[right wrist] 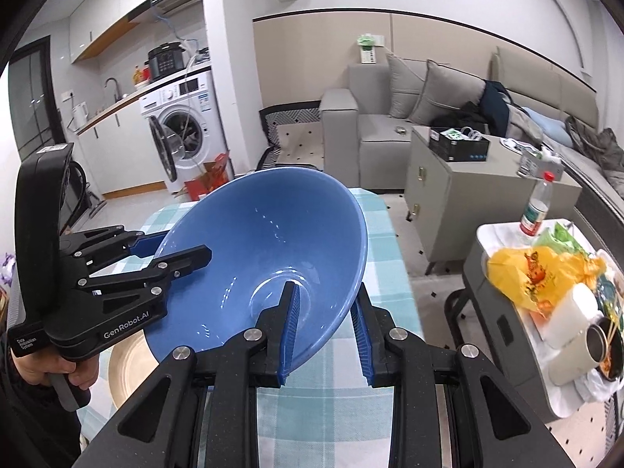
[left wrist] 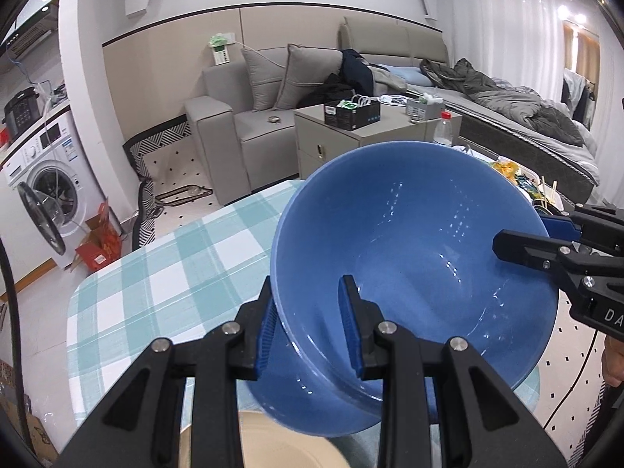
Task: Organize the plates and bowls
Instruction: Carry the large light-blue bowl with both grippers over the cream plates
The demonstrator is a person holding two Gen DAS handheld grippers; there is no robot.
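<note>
Above the table (left wrist: pixel 156 273) with its checked cloth, a blue bowl (left wrist: pixel 409 265) is held in the air by both tongs at once, tilted so that its hollow faces the cameras. The left tongs (left wrist: pixel 308 327) are closed narrowly on the near rim, one pad inside the bowl and one outside; the right tongs (right wrist: pixel 325 331) are clamped in the same way on the opposite rim. A grip from two sides is probably chosen because the bowl is wide and smooth, so that it is steadied against swinging or slipping from a single pinch. A beige plate (left wrist: pixel 273 444) lies on the table just below the bowl, and it is judged that the bowl is being carried over to be set on or beside it, though this cannot be confirmed. In the right wrist view, "GenRobot.AI" is printed in white on the left tongs' body, with a small label reading "Data Acquisition System" beside it. In the left wrist view only the letters "DA" can be read on the right tongs (left wrist: pixel 546 230). Labels on the washing machine (right wrist: pixel 183 132) are too small to read.
</note>
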